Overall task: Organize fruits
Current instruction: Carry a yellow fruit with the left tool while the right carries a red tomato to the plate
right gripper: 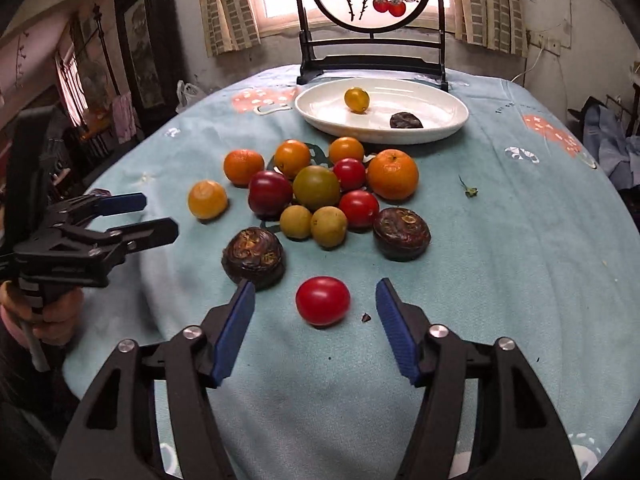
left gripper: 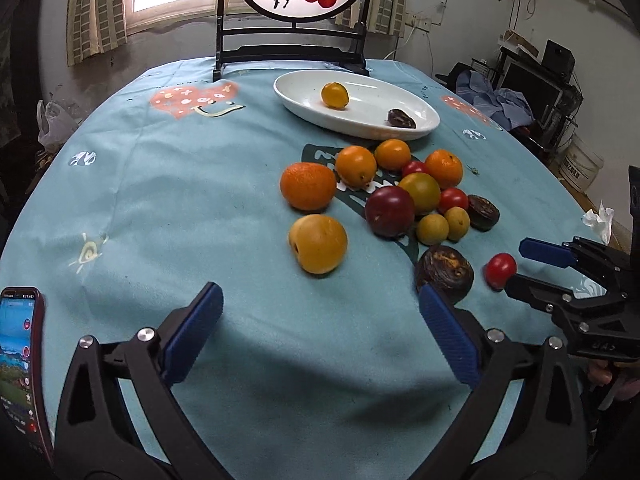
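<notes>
right tongs (right gripper: 316, 308) apart, red tomato (right gripper: 322, 301) between — long axis crosswise, left tongs (left gripper: 320, 304) wide — empty

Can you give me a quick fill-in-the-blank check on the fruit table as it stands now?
1. The white oval plate holds ____ items: a small yellow fruit and a dark one.
2. The fruit lying between the right gripper fingers, untouched, is a red ____.
3. The left gripper is ____, with nothing between its fingers.
4. The tablecloth is light ____.

Missing words: two; tomato; open; blue
</notes>
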Tool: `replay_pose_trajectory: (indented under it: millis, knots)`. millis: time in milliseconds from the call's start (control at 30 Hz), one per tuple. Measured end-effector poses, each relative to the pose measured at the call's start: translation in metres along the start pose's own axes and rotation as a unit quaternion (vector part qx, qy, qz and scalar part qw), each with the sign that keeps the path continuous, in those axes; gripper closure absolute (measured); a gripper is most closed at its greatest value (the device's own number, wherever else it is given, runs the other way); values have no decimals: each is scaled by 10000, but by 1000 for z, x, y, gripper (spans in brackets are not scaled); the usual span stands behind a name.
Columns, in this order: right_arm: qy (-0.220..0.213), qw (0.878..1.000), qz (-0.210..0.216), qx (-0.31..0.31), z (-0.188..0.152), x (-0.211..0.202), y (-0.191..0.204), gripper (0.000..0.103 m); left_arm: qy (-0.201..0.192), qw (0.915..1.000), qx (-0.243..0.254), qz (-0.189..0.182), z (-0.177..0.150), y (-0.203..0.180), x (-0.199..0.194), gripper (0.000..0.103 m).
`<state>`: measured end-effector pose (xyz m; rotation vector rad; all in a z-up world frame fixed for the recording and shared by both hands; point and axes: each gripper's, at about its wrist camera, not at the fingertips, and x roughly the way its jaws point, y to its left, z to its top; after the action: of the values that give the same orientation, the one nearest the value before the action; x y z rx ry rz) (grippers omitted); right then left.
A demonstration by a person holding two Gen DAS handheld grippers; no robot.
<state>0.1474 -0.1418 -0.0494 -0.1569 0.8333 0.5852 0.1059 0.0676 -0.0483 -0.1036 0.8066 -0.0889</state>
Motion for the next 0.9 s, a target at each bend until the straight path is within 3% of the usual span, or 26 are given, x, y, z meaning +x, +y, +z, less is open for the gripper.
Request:
replay_pose_trajectory:
  millis: [100,633,700,900]
  knots:
    - [106,9999,-78,40,0,6,-2,53,-152,9998,58,-79,-2,-2,-5,3]
    - [242,9995,-211,-69,0,15,2,58,-38,9999,-22,-129,-2,0,0,3]
    - [279,9994,-187,-82,-1,17,2,69,-18,9999,-28,-114,-1,0,1,3]
    - [225,9997,13,123,-3,15,-4,71,66,9999,-73,-132,1,2,6,3]
